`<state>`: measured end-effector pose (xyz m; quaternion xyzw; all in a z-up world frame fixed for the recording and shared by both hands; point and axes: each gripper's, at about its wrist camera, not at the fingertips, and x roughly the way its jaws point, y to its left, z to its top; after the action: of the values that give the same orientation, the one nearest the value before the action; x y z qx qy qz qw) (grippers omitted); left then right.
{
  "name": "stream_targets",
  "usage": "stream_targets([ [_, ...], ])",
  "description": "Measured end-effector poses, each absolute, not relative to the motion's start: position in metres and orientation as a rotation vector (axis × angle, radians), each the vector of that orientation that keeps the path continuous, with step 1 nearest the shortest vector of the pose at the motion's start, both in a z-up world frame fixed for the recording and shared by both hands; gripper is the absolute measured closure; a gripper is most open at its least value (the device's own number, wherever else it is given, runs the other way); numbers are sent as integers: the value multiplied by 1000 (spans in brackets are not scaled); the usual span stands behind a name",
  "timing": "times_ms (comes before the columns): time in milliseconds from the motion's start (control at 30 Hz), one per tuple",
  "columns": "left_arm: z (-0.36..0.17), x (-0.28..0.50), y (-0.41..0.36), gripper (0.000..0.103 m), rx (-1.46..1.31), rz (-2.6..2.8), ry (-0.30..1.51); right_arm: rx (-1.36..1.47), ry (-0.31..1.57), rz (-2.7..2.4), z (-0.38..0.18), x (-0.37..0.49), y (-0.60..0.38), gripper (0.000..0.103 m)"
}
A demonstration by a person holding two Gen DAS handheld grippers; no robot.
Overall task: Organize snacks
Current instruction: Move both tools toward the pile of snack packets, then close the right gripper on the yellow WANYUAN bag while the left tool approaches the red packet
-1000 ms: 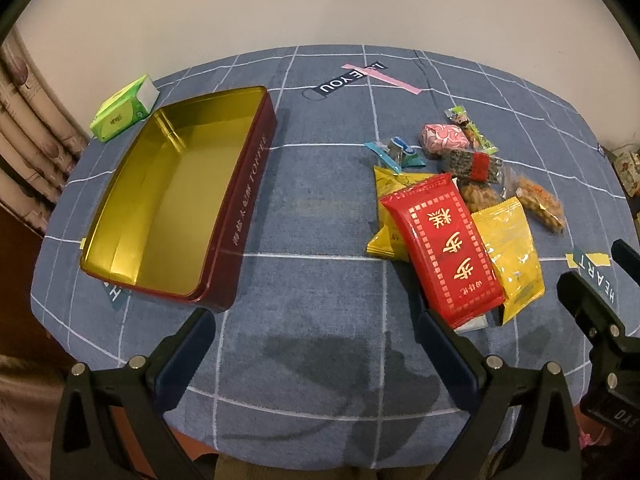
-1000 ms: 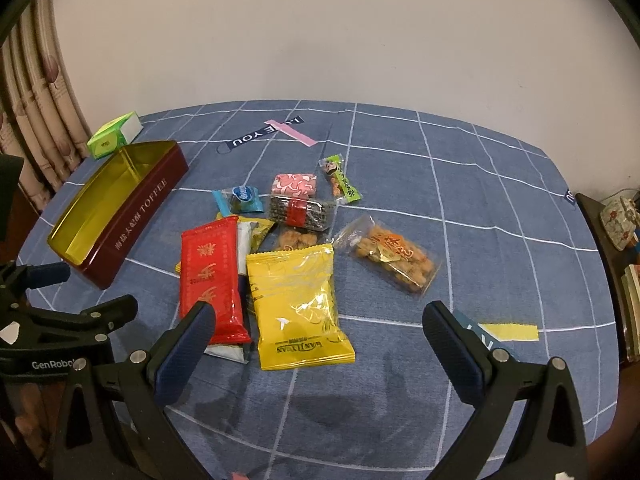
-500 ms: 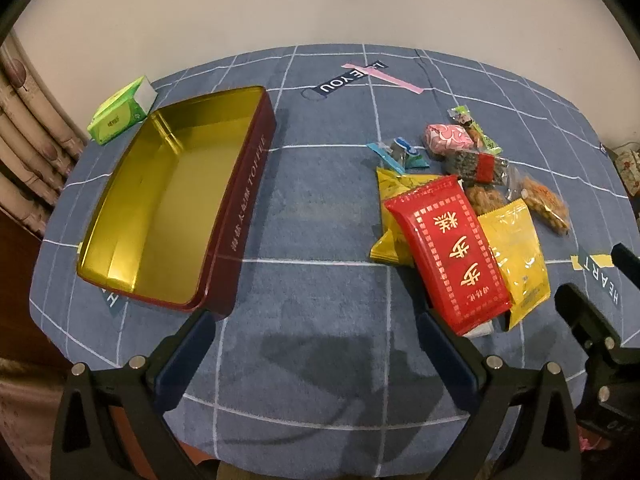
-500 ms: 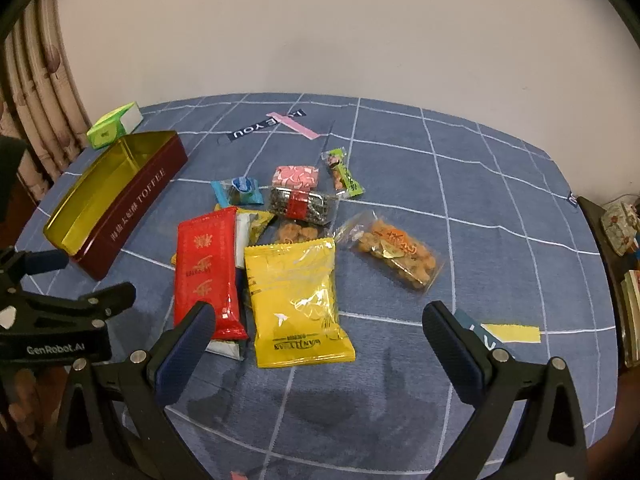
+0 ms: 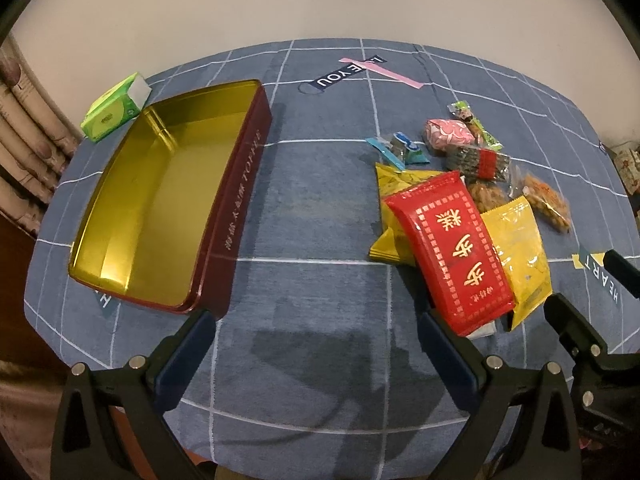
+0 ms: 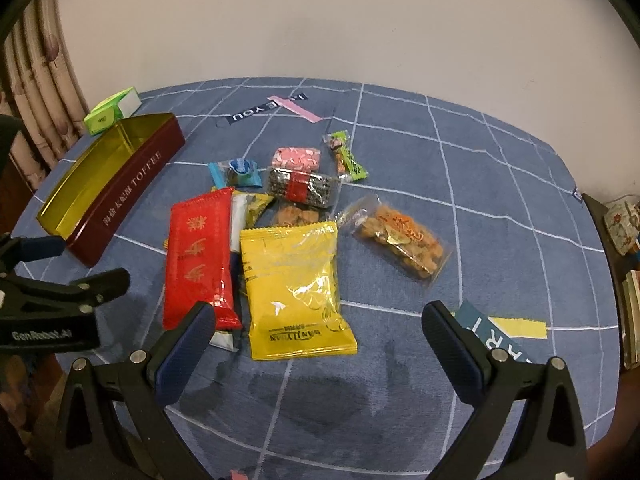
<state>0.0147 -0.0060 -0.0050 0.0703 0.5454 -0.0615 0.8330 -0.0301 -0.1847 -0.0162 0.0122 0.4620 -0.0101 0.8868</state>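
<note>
An empty maroon toffee tin with a gold inside lies at the left of the blue checked tablecloth. A heap of snacks lies to its right: a long red packet, a yellow bag, a clear bag of fried pieces, a dark red-banded pack, a pink pack, a blue candy and a green bar. My left gripper is open above bare cloth between tin and heap. My right gripper is open just short of the yellow bag.
A green tissue pack lies behind the tin near a curtain. A pink strip and printed labels lie on the cloth. A shelf with books stands past the table's right edge. The wall is close behind.
Both grippers have eased slightly forward and lower toward the table. Neither has touched a snack; both stay open.
</note>
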Motion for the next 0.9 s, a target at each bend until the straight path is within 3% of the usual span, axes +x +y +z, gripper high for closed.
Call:
stream_targets([
  [200, -5, 17, 3, 0, 127, -115, 1161, 53, 1025, -23, -34, -22, -194, 20],
  [633, -11, 19, 5, 0, 131, -109, 1174, 120, 1078, 49, -52, -3, -188, 20],
  [700, -12, 20, 5, 0, 131, -106, 1175, 121, 1081, 49, -52, 0, -187, 22],
  [800, -13, 20, 6, 0, 130, -105, 1176, 139, 1090, 62, -53, 4, -187, 38],
  [900, -14, 20, 7, 0, 132, -104, 1177, 151, 1098, 70, -55, 7, -188, 38],
])
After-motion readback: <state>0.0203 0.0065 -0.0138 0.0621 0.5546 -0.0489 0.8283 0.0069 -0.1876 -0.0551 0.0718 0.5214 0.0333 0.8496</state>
